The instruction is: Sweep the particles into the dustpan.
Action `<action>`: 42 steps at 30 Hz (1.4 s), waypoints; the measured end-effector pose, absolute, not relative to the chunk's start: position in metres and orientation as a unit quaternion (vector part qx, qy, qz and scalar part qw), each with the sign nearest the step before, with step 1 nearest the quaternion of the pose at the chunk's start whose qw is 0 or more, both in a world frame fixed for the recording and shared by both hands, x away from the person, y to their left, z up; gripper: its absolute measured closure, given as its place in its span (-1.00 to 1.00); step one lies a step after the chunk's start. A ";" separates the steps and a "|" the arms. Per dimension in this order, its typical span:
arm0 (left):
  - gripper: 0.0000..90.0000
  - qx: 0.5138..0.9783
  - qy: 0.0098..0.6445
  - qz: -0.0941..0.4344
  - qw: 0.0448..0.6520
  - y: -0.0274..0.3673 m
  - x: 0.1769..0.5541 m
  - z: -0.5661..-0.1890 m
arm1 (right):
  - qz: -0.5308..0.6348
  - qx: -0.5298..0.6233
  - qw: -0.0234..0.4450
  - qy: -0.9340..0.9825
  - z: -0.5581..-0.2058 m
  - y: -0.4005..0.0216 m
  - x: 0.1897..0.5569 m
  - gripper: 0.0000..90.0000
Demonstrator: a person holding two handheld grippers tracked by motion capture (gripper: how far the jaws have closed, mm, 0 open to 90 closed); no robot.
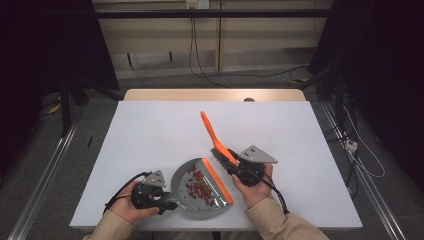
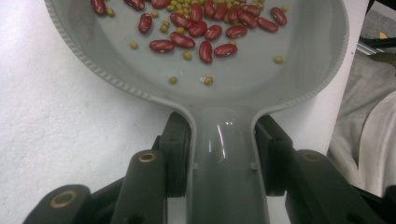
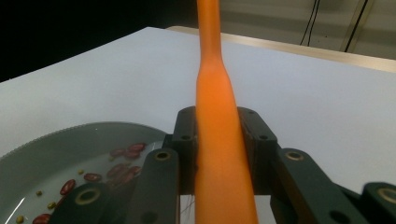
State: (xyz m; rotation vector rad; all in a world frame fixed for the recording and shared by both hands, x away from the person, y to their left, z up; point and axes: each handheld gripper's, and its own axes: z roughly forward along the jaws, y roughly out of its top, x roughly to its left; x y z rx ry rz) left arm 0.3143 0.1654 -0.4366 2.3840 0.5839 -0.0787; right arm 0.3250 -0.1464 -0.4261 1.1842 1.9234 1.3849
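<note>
Here, the grey plastic dustpan with an orange lip lies flat on the white table, near its front edge and between the person's two hands. Its bowl holds a loose pile of dark red kidney beans mixed with small yellow-green beans, most of them gathered toward the lip side. The left gripper has its jaws clamped on the dustpan's narrow grey handle, one pad pressed against each side. Just beside the pan's orange lip, the right gripper has its jaws closed tight on the orange plastic brush handle, which points up and away over the table. The bristle end is hidden behind the hand, so I cannot tell whether it touches the table or the pan.

What could go wrong, as I judge it: the beans are round and free, so any tilt of the pan toward its open lip would send them rolling back onto the table. The handle is smooth and glossy, and a grip so close to the bowl may let the pan twist once it is lifted. A quick sweep with the brush could also flick small beans over the low rim.

I can read no brand, label or writing on the pan, the brush or the grippers.
</note>
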 end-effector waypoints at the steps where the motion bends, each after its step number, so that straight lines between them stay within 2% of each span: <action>1: 0.39 0.914 0.224 -0.030 0.337 0.166 0.314 -0.436 | 0.505 0.434 0.243 0.706 -0.426 -0.148 0.326 0.58; 9: 0.41 0.909 0.232 0.002 0.345 0.171 0.316 -0.436 | 0.506 0.445 0.236 0.700 -0.425 -0.165 0.330 0.58; 25: 0.41 0.876 0.289 0.052 0.383 0.186 0.327 -0.427 | 0.505 0.457 0.236 0.694 -0.420 -0.192 0.332 0.58; 42: 0.40 0.847 0.352 0.102 0.384 0.203 0.345 -0.426 | 0.497 0.464 0.247 0.690 -0.419 -0.205 0.330 0.58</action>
